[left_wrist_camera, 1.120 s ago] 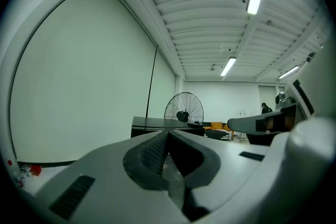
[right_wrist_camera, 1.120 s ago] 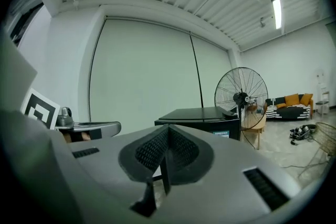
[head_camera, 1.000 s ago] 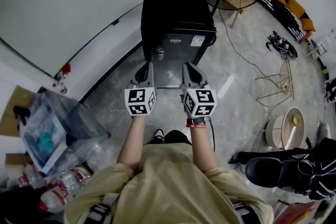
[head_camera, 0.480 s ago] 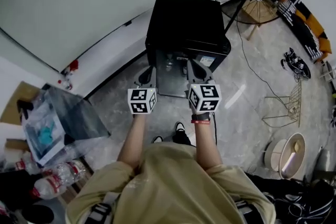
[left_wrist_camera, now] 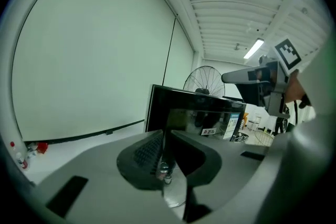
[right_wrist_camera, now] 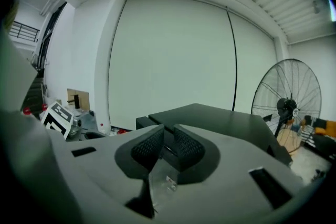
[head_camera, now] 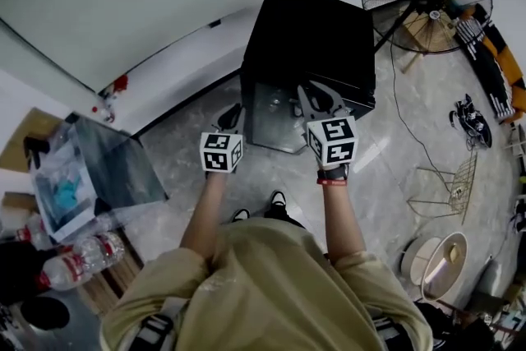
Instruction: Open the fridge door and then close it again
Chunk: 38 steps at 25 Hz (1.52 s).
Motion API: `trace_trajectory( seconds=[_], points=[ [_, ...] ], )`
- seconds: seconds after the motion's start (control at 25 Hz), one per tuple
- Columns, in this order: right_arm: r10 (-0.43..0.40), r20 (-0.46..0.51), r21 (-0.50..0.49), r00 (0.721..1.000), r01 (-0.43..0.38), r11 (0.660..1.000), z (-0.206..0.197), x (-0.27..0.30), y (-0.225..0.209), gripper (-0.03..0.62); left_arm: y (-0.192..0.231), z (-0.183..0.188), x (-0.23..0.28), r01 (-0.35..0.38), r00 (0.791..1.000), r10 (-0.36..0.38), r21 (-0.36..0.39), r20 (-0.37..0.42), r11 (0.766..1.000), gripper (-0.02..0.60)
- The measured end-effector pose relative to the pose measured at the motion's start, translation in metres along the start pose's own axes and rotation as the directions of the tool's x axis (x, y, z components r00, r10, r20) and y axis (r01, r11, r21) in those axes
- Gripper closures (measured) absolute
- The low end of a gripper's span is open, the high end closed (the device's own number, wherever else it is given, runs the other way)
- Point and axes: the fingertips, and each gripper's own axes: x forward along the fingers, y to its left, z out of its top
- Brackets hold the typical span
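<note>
So far nothing of the task looks done: the fridge stands just beyond your hands, its door shut, your left gripper has its jaws together on nothing, and your right gripper has just been opening its jaws slightly, also empty.

Head view steeply down; gripper views low, close, toward shared fridge.

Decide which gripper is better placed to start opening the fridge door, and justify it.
Right, probably. The right gripper hangs by the top edge of the fridge door, its jaws just opened slightly, with nothing between them. The left gripper sits near the door's left edge, jaws shut.
</note>
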Motion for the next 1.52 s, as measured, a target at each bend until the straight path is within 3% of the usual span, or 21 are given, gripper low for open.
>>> trace_trajectory(
  seconds=[0.28, 0.56, 1.0, 1.16, 1.52],
  points=[
    [0.108, -0.118, -0.194, 0.987, -0.13, 0.972, 0.01, 0.04, 0.007, 0.421, 0.027, -0.025, 0.024, 0.035, 0.996, -0.037, -0.023, -0.081, 0.999, 0.43],
    [0.173, -0.265, -0.359, 0.948, -0.264, 0.895, -0.002, 0.068, 0.024, 0.326, 0.043, -0.049, 0.054, 0.115, 0.98, -0.115, -0.01, -0.162, 0.993, 0.337],
    [0.155, -0.409, -0.458, 0.899, -0.349, 0.817, -0.034, 0.085, 0.033, 0.315, 0.048, -0.079, 0.093, 0.184, 0.955, -0.186, -0.033, -0.23, 0.982, 0.331],
    [0.136, -0.421, -0.478, 0.897, -0.347, 0.807, -0.036, 0.092, 0.033, 0.315, 0.051, -0.077, 0.101, 0.166, 0.957, -0.176, -0.064, -0.23, 0.984, 0.333],
    [0.117, -0.438, -0.516, 0.892, -0.356, 0.779, -0.04, 0.092, 0.032, 0.333, 0.048, -0.08, 0.11, 0.206, 0.948, -0.204, -0.019, -0.245, 0.978, 0.365]
  ],
)
